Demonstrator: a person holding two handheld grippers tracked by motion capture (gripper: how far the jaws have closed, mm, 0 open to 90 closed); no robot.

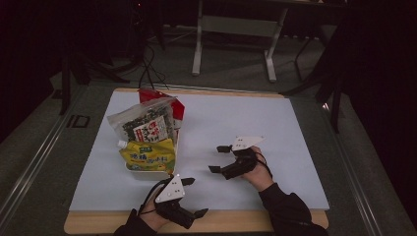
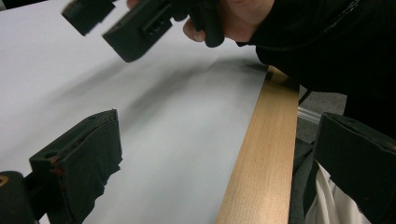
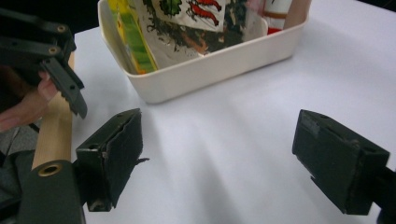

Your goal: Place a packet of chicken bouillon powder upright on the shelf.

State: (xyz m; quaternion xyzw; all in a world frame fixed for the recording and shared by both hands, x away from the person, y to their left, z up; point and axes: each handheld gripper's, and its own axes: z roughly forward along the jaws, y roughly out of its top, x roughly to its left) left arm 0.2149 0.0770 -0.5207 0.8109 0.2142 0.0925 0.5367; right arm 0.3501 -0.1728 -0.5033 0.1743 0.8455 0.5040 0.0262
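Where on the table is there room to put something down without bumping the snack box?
The table lies bare on its whole far right part, from the right gripper out to the back and right edges. A smaller bare strip runs left of the white box. It gets crowded near the front, between the box and the left gripper.

Wooden table (image 1: 236,222) is carrying a pale sheet (image 1: 255,123) that is covering its top, leaving a strip of bare wood along the near edge. Beyond the far edge, a white desk frame (image 1: 235,25) is standing on the grey floor (image 1: 236,73). Black cables (image 1: 147,69) are trailing past the far left corner.
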